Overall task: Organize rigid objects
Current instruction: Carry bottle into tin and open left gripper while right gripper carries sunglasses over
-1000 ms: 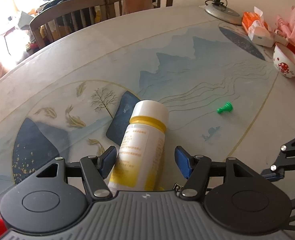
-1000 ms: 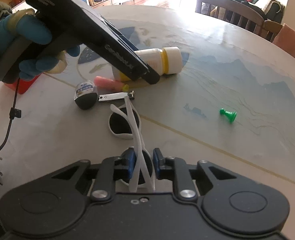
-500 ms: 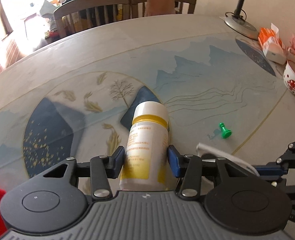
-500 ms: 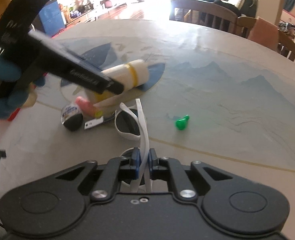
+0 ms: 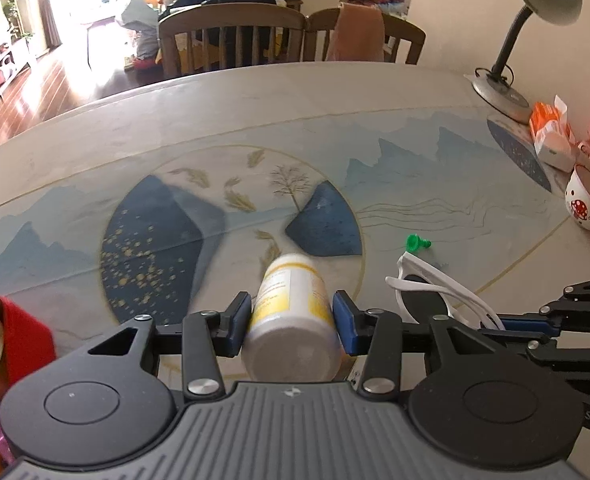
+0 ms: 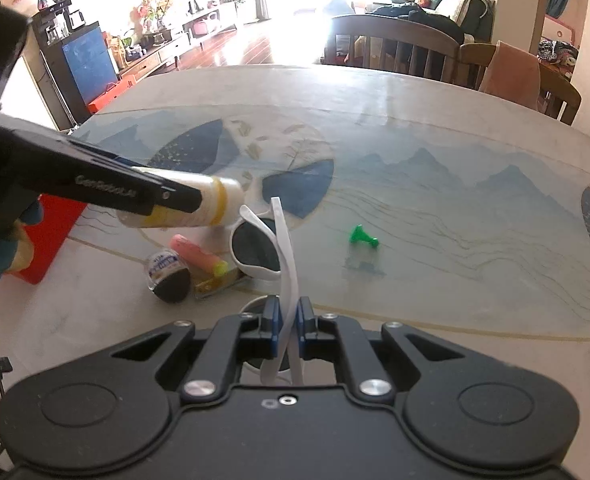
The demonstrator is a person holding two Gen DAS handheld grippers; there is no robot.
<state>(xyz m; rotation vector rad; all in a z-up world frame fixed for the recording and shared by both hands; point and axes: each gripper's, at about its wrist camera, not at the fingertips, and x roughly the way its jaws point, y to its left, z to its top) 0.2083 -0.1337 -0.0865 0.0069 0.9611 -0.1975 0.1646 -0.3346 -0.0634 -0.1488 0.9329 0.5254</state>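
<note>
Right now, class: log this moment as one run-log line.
left gripper: shut on bottle, lifted | right gripper: shut on sunglasses arm | table: green pawn untouched

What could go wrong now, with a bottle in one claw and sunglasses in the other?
The right gripper pinches the white sunglasses only by their thin arms, so they might swing or twist loose. The left gripper clamps the smooth, round bottle near its base; it could slip out. Both loads hang close together above the small items on the table, so they may bump.
</note>
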